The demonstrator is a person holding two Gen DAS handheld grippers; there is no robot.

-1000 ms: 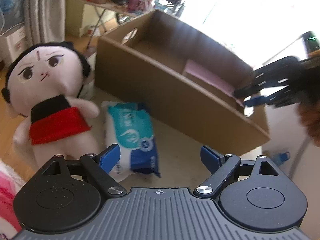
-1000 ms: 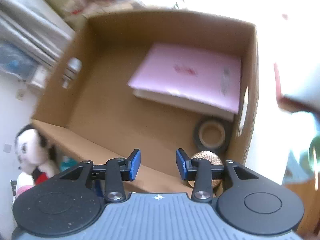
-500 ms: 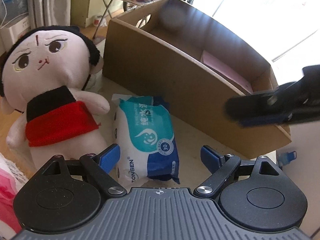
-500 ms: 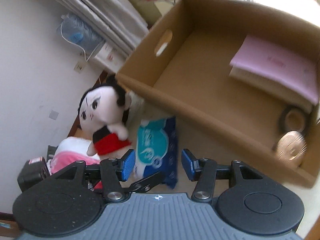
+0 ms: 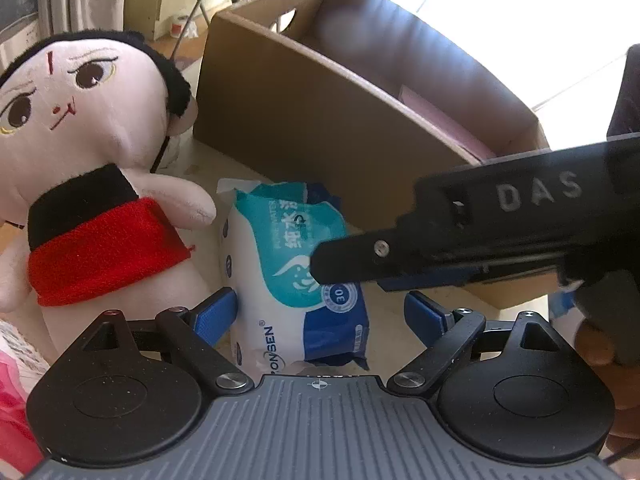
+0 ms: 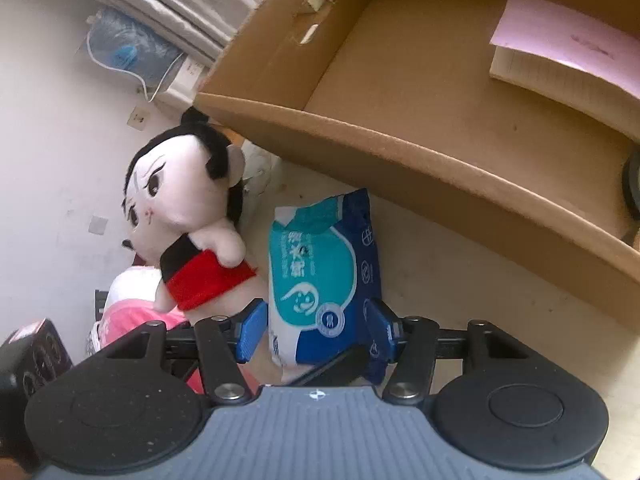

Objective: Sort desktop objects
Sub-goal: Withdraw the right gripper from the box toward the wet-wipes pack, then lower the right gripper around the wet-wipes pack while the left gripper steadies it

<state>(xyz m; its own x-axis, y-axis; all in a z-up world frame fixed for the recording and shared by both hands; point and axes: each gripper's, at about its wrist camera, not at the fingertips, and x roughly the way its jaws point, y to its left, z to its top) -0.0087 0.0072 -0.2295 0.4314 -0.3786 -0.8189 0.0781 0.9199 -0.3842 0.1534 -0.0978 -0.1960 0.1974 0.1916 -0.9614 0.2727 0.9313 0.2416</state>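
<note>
The big brown cardboard box [image 6: 400, 152] sits open on the pale worktop [image 6: 460, 264], and inside it you can see a pink-covered notebook [image 6: 568, 52] lying flat and part of a dark ring [image 6: 633, 184] by the box's near wall. Next comes the soft plush doll with black hair and a red skirt [image 5: 80, 152], sitting just left of the box's front wall. Right beside the doll lies the teal, white and blue pack of wet wipes [image 6: 320, 276], flat on the worktop in front of the box. Your right tool [image 6: 316, 332] is spread open, with one blue finger on each side of the pack's near end. Your left tool [image 5: 320, 316] is spread open too, low over the same pack, holding nothing.
</note>
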